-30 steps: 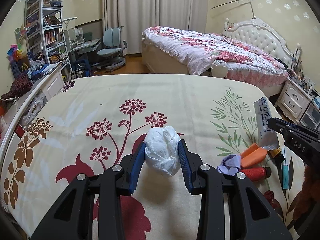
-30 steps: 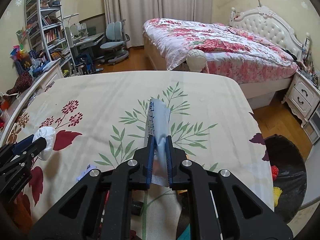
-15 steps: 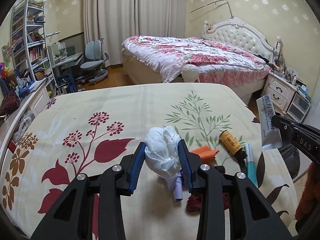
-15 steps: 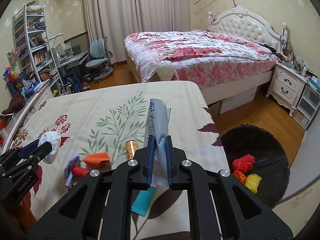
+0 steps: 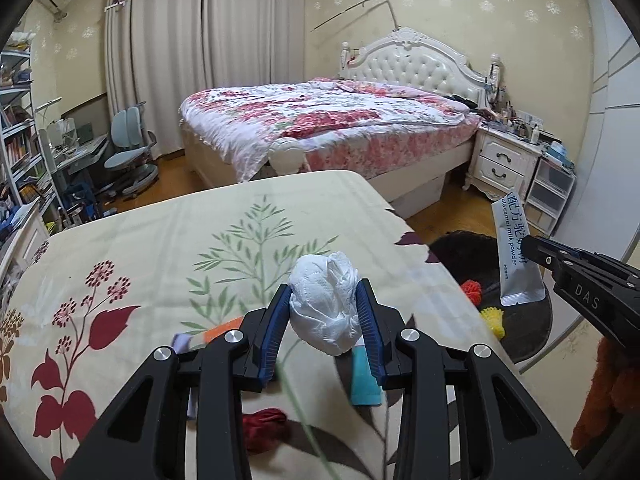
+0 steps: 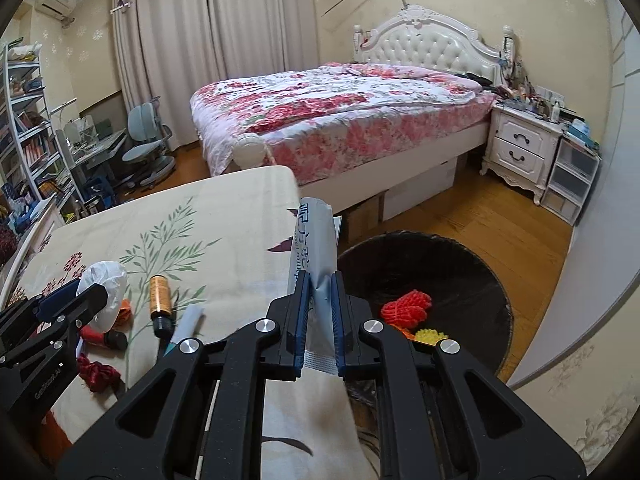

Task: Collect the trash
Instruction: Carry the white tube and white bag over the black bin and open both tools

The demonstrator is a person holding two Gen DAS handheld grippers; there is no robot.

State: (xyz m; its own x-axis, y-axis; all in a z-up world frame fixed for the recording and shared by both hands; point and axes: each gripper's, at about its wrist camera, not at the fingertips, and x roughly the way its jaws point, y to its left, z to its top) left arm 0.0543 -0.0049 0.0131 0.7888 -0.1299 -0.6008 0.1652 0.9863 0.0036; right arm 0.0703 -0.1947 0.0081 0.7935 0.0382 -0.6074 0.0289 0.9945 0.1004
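Right now my left gripper (image 5: 325, 326) is clamped on a crumpled white tissue (image 5: 325, 307), its blue pads pressing both sides of the wad, which sticks up between the fingers above the bedspread (image 5: 140, 248). My right gripper (image 6: 319, 314) is pinched tight on a silver sachet (image 6: 314, 246) that stands upright out of the pads, printed side facing left; from the left view the same sachet (image 5: 514, 252) hangs over the near side of the bin.

Just below the left fingers lie a teal tube (image 5: 362, 384), a red scrap (image 5: 264, 426) and an orange piece (image 5: 222, 330). From the right camera I also see an amber bottle (image 6: 159, 298) with a black cap lying on the bedspread, and a red marker (image 6: 100, 336) beside it.

Past the cloth's edge, on the wooden floor, sits the black bin (image 6: 472, 276), holding a red net (image 6: 408, 308) and a yellow ball (image 6: 430, 336).

Farther back stands a bed (image 6: 340, 108) with a floral cover, a white nightstand (image 6: 520, 144) to its right, and a desk chair (image 6: 146, 148) by the curtains.
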